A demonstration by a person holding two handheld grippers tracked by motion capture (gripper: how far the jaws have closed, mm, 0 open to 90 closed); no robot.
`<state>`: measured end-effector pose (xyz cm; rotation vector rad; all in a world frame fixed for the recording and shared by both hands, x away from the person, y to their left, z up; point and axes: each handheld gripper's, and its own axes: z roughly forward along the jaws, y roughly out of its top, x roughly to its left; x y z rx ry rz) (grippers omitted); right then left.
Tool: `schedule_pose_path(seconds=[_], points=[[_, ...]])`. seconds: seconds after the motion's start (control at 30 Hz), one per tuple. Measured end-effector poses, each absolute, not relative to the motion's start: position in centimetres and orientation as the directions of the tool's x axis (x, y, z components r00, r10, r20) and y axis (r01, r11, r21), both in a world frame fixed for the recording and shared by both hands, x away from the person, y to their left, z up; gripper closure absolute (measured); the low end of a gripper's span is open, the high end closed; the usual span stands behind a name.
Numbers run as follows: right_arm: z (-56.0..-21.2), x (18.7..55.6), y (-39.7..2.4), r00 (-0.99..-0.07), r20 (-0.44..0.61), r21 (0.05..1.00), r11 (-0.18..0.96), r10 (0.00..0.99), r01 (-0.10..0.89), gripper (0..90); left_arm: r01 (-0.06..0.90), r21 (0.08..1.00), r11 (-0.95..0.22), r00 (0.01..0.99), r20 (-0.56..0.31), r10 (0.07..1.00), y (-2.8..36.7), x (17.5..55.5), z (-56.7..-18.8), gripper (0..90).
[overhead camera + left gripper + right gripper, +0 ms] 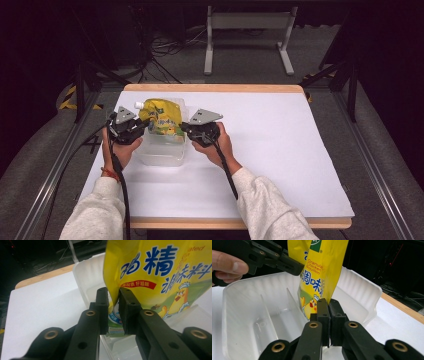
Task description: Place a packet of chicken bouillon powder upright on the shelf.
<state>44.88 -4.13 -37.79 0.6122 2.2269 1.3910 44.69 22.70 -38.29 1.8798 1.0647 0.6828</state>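
both grippers, your left gripper (141, 125) and right gripper (186, 127), pinch the yellow pouch (163, 117) between them, over the clear tub (162, 152).

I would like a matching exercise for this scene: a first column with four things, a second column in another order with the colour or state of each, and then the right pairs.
Things:
1. pouch
2. bin
3. right gripper
4. table edge

Colours or states:
A. bare wood
B. shut on one edge of the pouch
C. yellow, with blue writing
D. translucent white, with thin dividers inside

Pairs: 1-C, 2-D, 3-B, 4-A
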Motion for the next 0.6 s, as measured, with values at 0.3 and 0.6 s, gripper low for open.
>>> schedule_pose_path(seconds=[0.3,0.6], points=[[-36.7,44.5,-5.2,-0.804,-0.159,0.899,0.420,0.574,0.122,87.8,0.387,0.889,-0.243,0.470,0.036,0.882,24.2,43.3,-37.6,69.2],[-36.4,44.2,-6.4,-0.801,-0.186,0.885,0.452,0.570,0.115,88.4,0.339,0.892,-0.299,0.528,0.083,0.845,23.3,41.2,-37.8,65.5]])
